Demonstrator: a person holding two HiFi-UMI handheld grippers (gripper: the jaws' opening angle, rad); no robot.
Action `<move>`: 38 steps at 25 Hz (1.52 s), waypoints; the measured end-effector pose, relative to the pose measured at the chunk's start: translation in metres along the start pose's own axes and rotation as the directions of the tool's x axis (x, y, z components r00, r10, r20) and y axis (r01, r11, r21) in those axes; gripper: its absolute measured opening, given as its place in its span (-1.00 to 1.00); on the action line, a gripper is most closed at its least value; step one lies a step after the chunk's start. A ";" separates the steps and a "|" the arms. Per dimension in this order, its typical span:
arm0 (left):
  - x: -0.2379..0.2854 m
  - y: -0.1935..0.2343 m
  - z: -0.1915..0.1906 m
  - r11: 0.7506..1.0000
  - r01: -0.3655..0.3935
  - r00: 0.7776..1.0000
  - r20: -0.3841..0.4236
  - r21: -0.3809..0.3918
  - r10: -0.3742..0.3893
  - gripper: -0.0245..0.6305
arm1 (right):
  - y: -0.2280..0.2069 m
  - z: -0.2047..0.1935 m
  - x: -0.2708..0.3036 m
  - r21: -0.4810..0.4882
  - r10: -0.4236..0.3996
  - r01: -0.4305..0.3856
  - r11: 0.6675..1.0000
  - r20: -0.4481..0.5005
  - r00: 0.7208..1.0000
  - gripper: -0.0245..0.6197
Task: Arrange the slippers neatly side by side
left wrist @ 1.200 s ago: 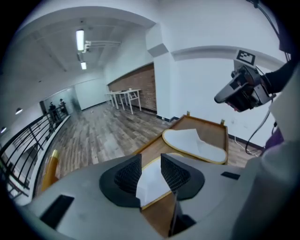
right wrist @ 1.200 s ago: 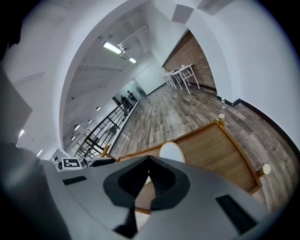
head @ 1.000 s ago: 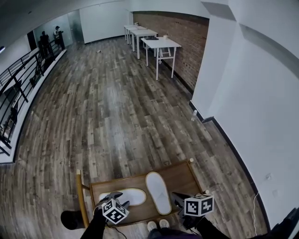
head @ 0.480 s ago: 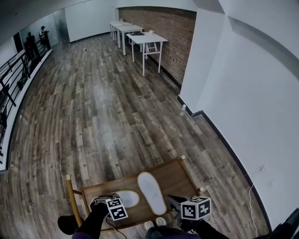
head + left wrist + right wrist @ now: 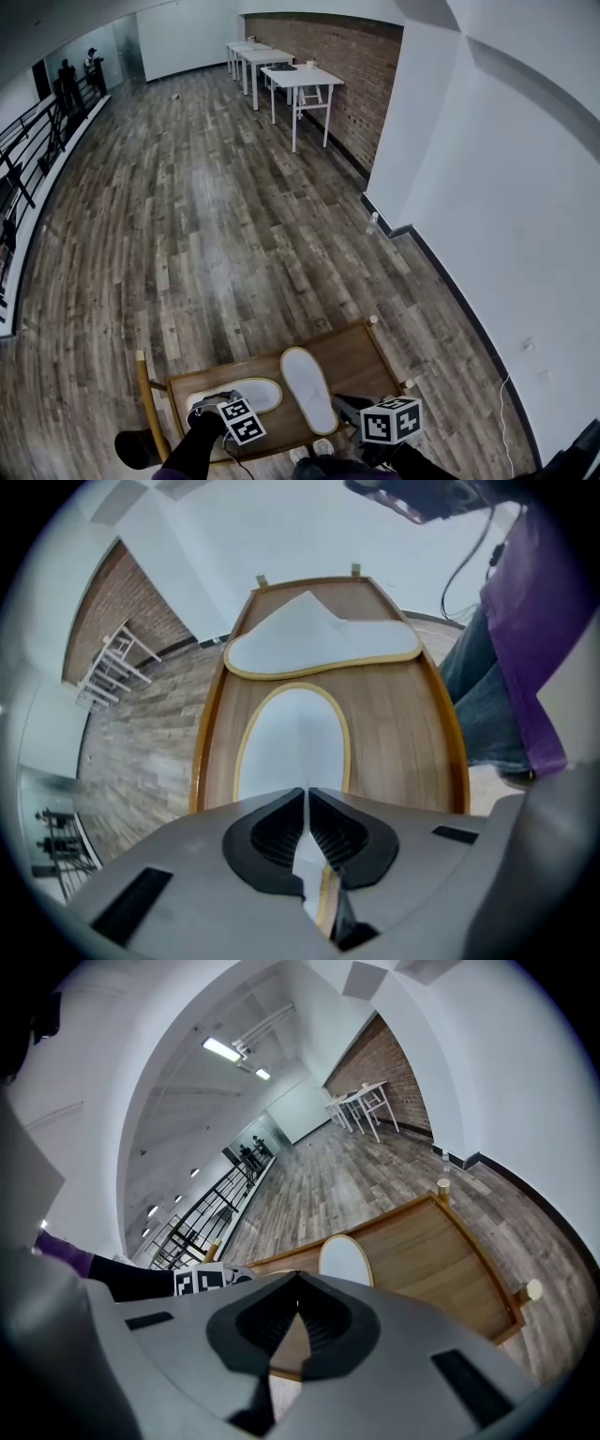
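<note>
Two white slippers with tan edging lie on a low wooden surface point(image 5: 361, 361) with a raised rim, which stands on the plank floor point(image 5: 216, 216). The left claw point(image 5: 307, 794) is at the left end of that surface, and its jaws are closing. The left gripper view shows the thin rim of the near slipper point(image 5: 292, 747) caught between the ribbed pads, with the rest of its sole stretching straight away from the claw. The second slipper point(image 5: 319, 644) lies crosswise beyond the first slipper's far end, just beside it; I cannot tell whether the two touch. From the head view they make a rough right angle, not a pair side by side. The right claw point(image 5: 297, 1283) is at the near right edge of the surface with its jaws pressed together and nothing between them. The second slipper is ahead of it and slightly to its left, apart from the pads.
</note>
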State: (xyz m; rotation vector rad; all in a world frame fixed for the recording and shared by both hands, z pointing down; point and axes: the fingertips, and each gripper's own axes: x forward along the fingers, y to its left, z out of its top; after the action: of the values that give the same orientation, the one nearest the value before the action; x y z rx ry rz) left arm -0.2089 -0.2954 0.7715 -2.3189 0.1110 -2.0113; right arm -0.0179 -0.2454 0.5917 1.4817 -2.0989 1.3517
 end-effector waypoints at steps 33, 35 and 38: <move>-0.021 0.021 0.052 0.066 0.490 0.865 0.494 -0.869 0.091 -0.90 | 0.015 -0.003 0.014 -0.041 0.021 -0.022 0.999 -0.038 0.999 -0.93; -0.018 0.020 0.051 0.090 0.483 0.868 0.489 -0.871 0.084 -0.90 | 0.016 -0.003 0.015 -0.039 0.023 -0.024 0.999 -0.038 0.999 -0.93; -0.015 0.020 0.052 0.113 0.479 0.869 0.488 -0.871 0.078 -0.90 | 0.014 -0.002 0.016 -0.037 0.025 -0.027 0.999 -0.037 0.999 -0.93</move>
State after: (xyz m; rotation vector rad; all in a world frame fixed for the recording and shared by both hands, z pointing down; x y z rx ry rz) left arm -0.1597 -0.3132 0.7476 -3.6464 1.7456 -1.4842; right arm -0.0379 -0.2533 0.5952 1.4096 -2.1164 1.3302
